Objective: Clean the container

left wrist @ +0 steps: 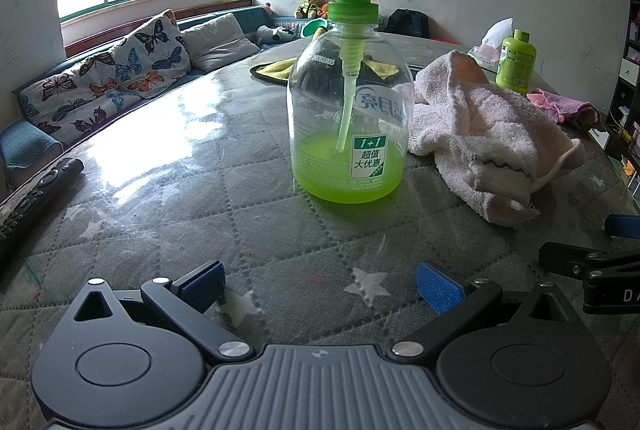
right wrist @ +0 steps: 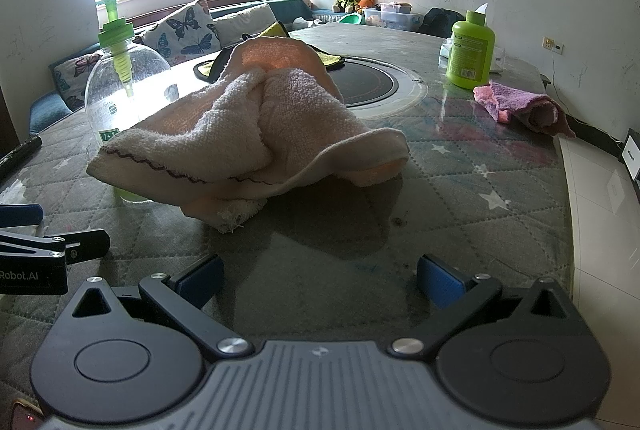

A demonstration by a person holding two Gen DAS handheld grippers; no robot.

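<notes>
A clear pump bottle [left wrist: 350, 118] with a green pump head and a little green liquid stands upright on the quilted table [left wrist: 168, 222], straight ahead of my left gripper [left wrist: 320, 288], which is open and holds nothing. A crumpled white towel [left wrist: 492, 138] lies just right of the bottle. In the right wrist view the same towel [right wrist: 256, 134] lies ahead of my right gripper [right wrist: 320, 282], also open and empty, with the bottle [right wrist: 124, 90] partly hidden behind the towel on the left. Each gripper shows at the edge of the other's view.
A remote control [left wrist: 36, 194] lies at the table's left edge. A green opaque bottle [right wrist: 470, 48], a pink-purple cloth [right wrist: 524, 106], a yellow cloth [left wrist: 280, 68] and a round black hob [right wrist: 368, 82] sit further back. The table's right edge [right wrist: 564, 190] drops to tiled floor.
</notes>
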